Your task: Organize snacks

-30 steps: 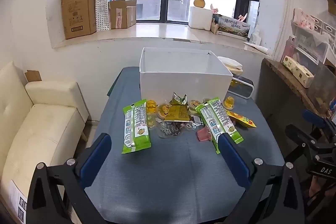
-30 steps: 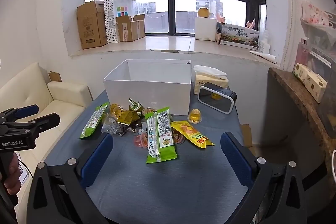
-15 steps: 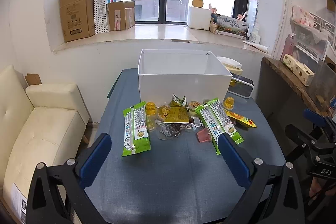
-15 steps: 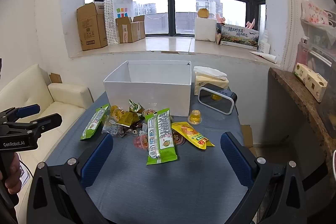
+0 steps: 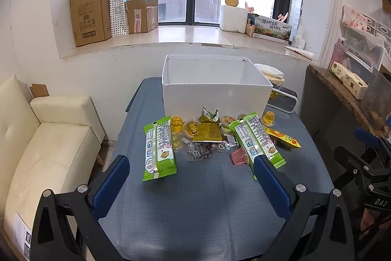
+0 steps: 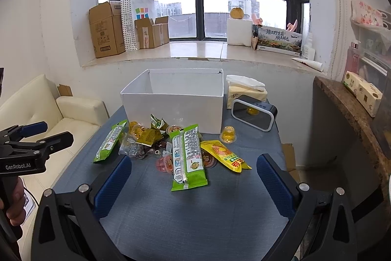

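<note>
A heap of snacks lies on the blue table (image 5: 202,199) in front of an open white box (image 5: 215,94). Two green packets (image 5: 160,147) (image 5: 259,138) flank a gold sachet (image 5: 207,132), jelly cups (image 5: 268,118) and a yellow pouch (image 5: 283,137). In the right wrist view the same box (image 6: 176,102), a green packet (image 6: 187,158), the yellow pouch (image 6: 226,155) and a jelly cup (image 6: 228,134) show. My left gripper (image 5: 190,184) hovers open, short of the heap. My right gripper (image 6: 193,180) is open too, holding nothing.
A black speaker (image 6: 254,112) and a tissue pack (image 6: 245,89) stand right of the box. A cream sofa (image 5: 36,151) is at the left, a wooden counter (image 6: 354,111) at the right. Cardboard boxes (image 5: 90,11) line the windowsill.
Both views have shifted slightly, as both grippers drifted a little. The snacks and box have not moved. Both grippers stay open.
</note>
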A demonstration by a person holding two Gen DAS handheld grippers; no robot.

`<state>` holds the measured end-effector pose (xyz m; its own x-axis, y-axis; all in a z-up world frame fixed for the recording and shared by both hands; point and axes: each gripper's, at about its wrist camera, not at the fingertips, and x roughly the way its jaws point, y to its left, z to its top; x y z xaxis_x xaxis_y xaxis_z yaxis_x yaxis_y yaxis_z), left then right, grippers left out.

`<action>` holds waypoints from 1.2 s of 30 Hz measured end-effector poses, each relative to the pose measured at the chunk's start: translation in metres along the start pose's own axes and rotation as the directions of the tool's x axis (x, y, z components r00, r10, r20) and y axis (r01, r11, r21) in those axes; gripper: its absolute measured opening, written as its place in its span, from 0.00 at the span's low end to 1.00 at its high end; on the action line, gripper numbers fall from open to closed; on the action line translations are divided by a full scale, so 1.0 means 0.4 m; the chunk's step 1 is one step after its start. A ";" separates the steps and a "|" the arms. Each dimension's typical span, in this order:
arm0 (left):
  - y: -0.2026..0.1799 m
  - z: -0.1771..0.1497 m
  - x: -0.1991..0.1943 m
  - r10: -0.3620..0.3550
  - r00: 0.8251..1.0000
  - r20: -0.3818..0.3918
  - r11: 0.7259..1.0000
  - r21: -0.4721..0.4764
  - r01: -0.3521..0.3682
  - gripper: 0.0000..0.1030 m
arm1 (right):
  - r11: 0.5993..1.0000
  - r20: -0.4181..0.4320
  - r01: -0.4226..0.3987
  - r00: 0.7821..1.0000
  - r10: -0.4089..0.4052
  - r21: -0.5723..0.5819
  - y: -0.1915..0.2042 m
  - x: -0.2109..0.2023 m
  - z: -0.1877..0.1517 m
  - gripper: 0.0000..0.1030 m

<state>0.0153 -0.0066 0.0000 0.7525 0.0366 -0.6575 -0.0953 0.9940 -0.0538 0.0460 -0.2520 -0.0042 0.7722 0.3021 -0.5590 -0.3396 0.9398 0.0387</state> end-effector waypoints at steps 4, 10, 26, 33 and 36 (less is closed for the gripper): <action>0.000 -0.001 0.001 -0.002 1.000 -0.002 1.000 0.001 0.002 1.00 | 1.000 -0.001 -0.001 1.000 0.001 0.002 -0.002 0.000 -0.002 1.00; -0.001 -0.002 0.001 -0.001 1.000 -0.004 1.000 0.001 0.001 1.00 | 1.000 -0.002 0.003 1.000 -0.003 0.004 -0.003 -0.001 -0.003 1.00; -0.010 0.000 -0.003 -0.002 1.000 -0.001 1.000 0.011 0.002 1.00 | 1.000 0.008 0.000 1.000 0.000 0.010 -0.007 -0.013 -0.006 1.00; -0.012 -0.001 -0.007 -0.003 1.000 0.002 1.000 0.013 0.003 1.00 | 1.000 0.009 -0.005 1.000 0.005 0.006 -0.007 -0.013 -0.007 1.00; -0.015 0.000 -0.009 0.000 1.000 0.002 1.000 0.016 0.000 1.00 | 1.000 0.015 -0.008 1.000 0.008 0.005 -0.006 -0.015 -0.008 1.00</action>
<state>0.0133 -0.0126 0.0027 0.7537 0.0368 -0.6562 -0.0851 0.9955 -0.0419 0.0405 -0.2568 -0.0033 0.7772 0.3121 -0.5464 -0.3432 0.9380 0.0476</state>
